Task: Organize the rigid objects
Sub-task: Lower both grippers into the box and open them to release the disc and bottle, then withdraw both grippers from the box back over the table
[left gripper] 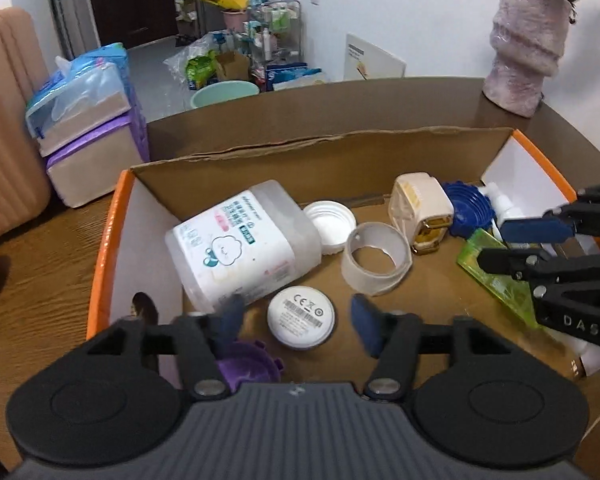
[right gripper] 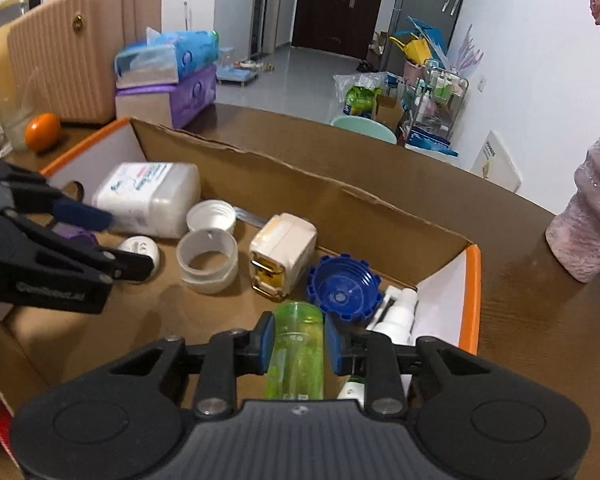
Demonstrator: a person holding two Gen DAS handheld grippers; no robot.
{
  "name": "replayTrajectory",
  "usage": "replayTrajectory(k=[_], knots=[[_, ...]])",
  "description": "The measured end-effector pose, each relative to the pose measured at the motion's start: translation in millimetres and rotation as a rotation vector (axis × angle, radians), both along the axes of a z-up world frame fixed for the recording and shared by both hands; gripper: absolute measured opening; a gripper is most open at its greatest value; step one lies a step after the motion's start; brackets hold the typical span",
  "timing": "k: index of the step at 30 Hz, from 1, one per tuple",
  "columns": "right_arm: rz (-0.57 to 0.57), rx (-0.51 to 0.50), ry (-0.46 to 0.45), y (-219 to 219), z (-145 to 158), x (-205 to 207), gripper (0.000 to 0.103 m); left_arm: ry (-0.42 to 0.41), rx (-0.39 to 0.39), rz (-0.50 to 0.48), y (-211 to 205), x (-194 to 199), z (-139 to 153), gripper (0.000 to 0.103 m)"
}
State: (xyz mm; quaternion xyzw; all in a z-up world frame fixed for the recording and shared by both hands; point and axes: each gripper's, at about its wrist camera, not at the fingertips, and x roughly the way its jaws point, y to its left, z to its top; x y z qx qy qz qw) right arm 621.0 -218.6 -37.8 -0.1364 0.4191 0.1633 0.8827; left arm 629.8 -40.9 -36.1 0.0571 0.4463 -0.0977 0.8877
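Green bottle (right gripper: 297, 350): lay low in the centre of the right wrist view, inside the cardboard box (right gripper: 260, 172), near its orange-edged right end.
Right gripper (right gripper: 296, 340): its blue-padded fingers (right gripper: 266, 340) pressed both sides of the green bottle.
Left gripper (left gripper: 300, 320): fingers spread wide with nothing between them, above a white round disc (left gripper: 301, 322) in the lower centre of the left wrist view.
Neighbours: blue cap (right gripper: 343, 289) and white spray bottle (right gripper: 396, 314) just beside the green bottle; tape roll (left gripper: 376, 262) and white jar (left gripper: 242, 246) toward the left.
Table (right gripper: 532, 320): carried the box.
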Motion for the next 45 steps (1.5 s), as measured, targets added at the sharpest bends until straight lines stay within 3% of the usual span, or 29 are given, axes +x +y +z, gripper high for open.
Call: replayTrajectory(k=[5, 8, 12, 14, 18, 23, 27, 33, 41, 45], knots=[[-0.015, -0.023, -0.009, -1.0, 14.5, -14.9, 0.027, 0.003, -0.019, 0.025, 7.5, -9.2, 13.7, 0.065], [-0.01, 0.003, -0.022, -4.3, 41.3, -34.9, 0.032, -0.014, -0.033, 0.022, 12.8, -27.2, 37.6, 0.078], [-0.009, 0.027, -0.054, -6.4, 82.9, -71.7, 0.057, -0.028, -0.064, 0.026, 24.2, -62.2, 77.5, 0.087], [-0.009, 0.038, -0.076, -6.9, 101.7, -94.6, 0.06, -0.039, -0.07, 0.029, 29.9, -81.7, 94.1, 0.093], [-0.007, 0.076, -0.175, -8.5, 131.9, -145.0, 0.082, -0.108, -0.047, 0.046, 41.0, -131.8, 123.3, 0.099], [-0.021, 0.151, -0.285, -11.0, 152.4, -204.1, 0.083, -0.291, -0.057, 0.095, 54.7, -207.5, 150.3, 0.103], [-0.059, 0.211, -0.422, -11.4, 151.2, -249.9, 0.085, -0.41, -0.036, 0.127, 61.4, -256.7, 152.3, 0.103], [-0.091, 0.345, -0.67, -18.7, 126.1, -327.3, 0.093, -0.69, -0.062, 0.134, 66.5, -336.0, 135.5, 0.103], [-0.165, 0.417, -0.843, -21.0, 94.9, -420.6, 0.097, -0.862, -0.101, 0.141, 70.5, -430.7, 116.2, 0.103], [-0.21, 0.421, -0.886, -20.8, 81.2, -461.6, 0.098, -0.929, -0.072, 0.167, 65.1, -474.4, 96.1, 0.103]])
